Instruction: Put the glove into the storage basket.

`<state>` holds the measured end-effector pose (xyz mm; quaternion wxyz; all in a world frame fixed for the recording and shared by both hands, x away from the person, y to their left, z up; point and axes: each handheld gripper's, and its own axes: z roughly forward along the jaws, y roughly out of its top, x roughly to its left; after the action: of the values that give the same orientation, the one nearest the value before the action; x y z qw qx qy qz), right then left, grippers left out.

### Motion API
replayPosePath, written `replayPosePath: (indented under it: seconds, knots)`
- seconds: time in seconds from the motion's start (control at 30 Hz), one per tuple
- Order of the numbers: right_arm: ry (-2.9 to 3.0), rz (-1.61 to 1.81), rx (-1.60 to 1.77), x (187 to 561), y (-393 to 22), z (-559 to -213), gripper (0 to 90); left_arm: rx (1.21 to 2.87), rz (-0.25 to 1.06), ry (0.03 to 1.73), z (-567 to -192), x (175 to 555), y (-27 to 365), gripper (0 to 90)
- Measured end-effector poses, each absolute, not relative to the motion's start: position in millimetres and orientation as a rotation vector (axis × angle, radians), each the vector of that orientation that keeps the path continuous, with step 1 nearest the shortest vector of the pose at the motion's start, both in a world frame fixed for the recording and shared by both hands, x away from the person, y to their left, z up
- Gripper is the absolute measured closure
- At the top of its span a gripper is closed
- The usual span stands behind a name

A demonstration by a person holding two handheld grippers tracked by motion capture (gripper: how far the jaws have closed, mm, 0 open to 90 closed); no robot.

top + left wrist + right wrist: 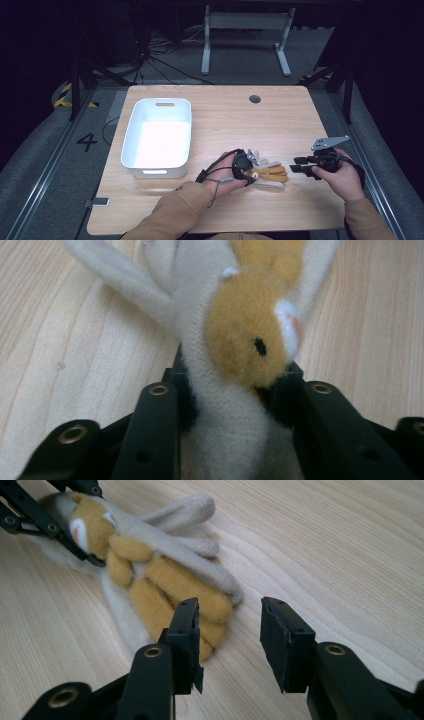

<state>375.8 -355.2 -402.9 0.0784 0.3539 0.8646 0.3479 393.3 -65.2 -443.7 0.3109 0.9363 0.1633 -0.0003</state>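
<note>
A tan and cream plush toy (pixel 270 173) lies flat on the wooden table (pixel 225 120), near its front edge. My left gripper (pixel 252 167) reaches it from the left. In the left gripper view the two black jaws press on either side of the plush toy (pixel 240 340) at its head end, so the left gripper (pixel 232 385) is shut on it. My right gripper (pixel 297 165) hovers just right of the toy's far end. In the right gripper view the right gripper (pixel 227 630) stands open, with bare wood between its jaws and the plush toy (pixel 170 580) just beyond its left jaw.
A white plastic bin (pixel 131 130) stands on the left half of the table, with nothing inside it. A round cable hole (pixel 255 99) sits near the table's far edge. Cables and a grey desk frame (pixel 245 30) lie on the floor beyond.
</note>
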Motion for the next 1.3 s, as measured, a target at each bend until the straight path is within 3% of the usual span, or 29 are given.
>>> replayPosePath:
  seconds: [0.1, 0.37, 1.3]
  knots:
    - [2.587, 1.043, 1.06, 376, -356, -403, 60.8, 2.454, 0.001, 0.438, -438, 394, -62, 74.7]
    - [2.587, 1.044, 1.068, 377, -357, -404, 60.9, 2.44, 0.003, 0.45, -428, 392, -59, 78.1]
    - [2.619, 1.05, 1.061, 394, -349, -408, 61.1, 2.316, 0.002, 0.641, -370, 399, 5, 78.2]
